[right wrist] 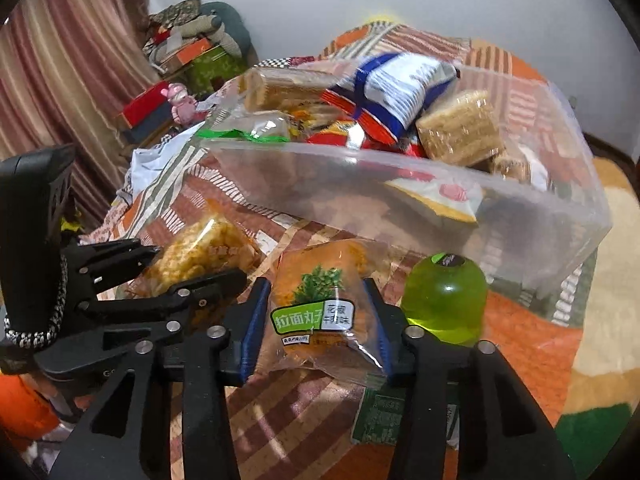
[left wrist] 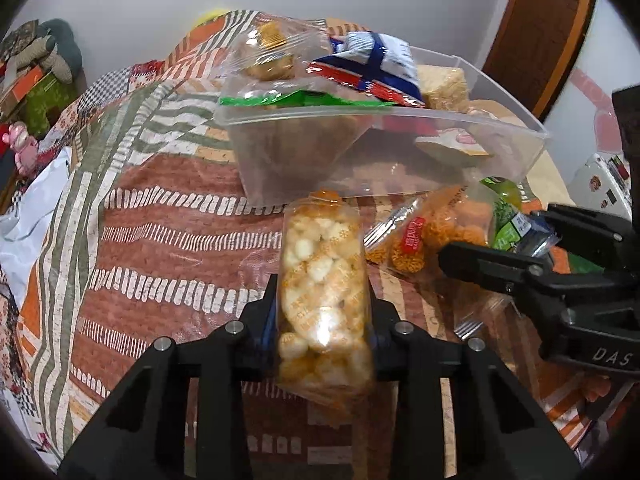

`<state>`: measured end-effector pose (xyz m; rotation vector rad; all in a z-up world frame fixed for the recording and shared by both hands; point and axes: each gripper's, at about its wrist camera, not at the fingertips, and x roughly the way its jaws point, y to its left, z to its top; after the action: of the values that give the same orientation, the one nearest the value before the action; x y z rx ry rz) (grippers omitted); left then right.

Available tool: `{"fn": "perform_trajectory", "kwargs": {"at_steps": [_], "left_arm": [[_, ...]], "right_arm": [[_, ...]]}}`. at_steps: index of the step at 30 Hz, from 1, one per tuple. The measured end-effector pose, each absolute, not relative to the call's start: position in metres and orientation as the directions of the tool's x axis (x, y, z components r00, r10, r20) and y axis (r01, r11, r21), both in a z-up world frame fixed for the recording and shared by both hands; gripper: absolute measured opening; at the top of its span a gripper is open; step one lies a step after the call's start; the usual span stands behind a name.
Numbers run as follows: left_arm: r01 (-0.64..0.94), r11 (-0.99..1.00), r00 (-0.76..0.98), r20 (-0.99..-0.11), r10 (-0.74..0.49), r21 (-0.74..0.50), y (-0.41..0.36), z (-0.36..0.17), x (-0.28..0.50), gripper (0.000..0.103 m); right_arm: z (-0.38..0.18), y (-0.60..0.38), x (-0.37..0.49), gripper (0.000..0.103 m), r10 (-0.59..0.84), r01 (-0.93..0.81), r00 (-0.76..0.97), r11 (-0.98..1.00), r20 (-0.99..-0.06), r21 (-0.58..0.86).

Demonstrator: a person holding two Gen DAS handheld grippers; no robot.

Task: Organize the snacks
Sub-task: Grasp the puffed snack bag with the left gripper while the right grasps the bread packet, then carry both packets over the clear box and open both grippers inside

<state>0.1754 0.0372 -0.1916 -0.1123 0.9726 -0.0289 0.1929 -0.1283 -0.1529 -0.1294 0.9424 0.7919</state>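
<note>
My left gripper [left wrist: 322, 312] is shut on a clear bag of pale orange puffs [left wrist: 324, 280], held up in front of a clear plastic bin [left wrist: 400, 120]. The bin holds several snack packs, among them a blue-and-white bag [left wrist: 376, 64]. My right gripper [right wrist: 316, 320] is shut on a clear packet of orange noodle snack with a green label [right wrist: 320, 304]. It shows in the left wrist view [left wrist: 516, 248] at the right. The left gripper shows in the right wrist view [right wrist: 192, 268] with its puff bag [right wrist: 200, 252]. The bin [right wrist: 400, 168] stands just beyond.
Everything sits on a patterned quilt [left wrist: 168, 240]. A green jelly cup [right wrist: 444, 296] lies right of the right gripper, near the bin. A green wrapper [right wrist: 384, 412] lies under the right gripper. Boxes and a pink toy [right wrist: 182, 102] are stacked at the far left.
</note>
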Motion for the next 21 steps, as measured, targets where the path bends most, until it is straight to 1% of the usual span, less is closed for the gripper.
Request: {"fn": "perform_trajectory", "kwargs": {"at_steps": [4, 14, 21], "left_arm": [[-0.010, 0.997, 0.600, -0.798, -0.054, -0.075, 0.028, -0.176, 0.166, 0.035], [0.015, 0.994, 0.680, -0.728, -0.089, -0.107, 0.027, -0.123, 0.165, 0.035], [0.047, 0.990, 0.723, -0.680, -0.123, -0.130, 0.021, -0.090, 0.178, 0.035]], "right_arm": [[-0.143, -0.132, 0.186, 0.038, 0.554, -0.673, 0.369, 0.713, -0.747, 0.197], [-0.106, -0.168, 0.183, 0.038, 0.610, -0.624, 0.455, 0.738, -0.649, 0.256], [-0.072, -0.189, 0.193, 0.038, 0.597, -0.570, 0.564, 0.781, -0.571, 0.254]]}}
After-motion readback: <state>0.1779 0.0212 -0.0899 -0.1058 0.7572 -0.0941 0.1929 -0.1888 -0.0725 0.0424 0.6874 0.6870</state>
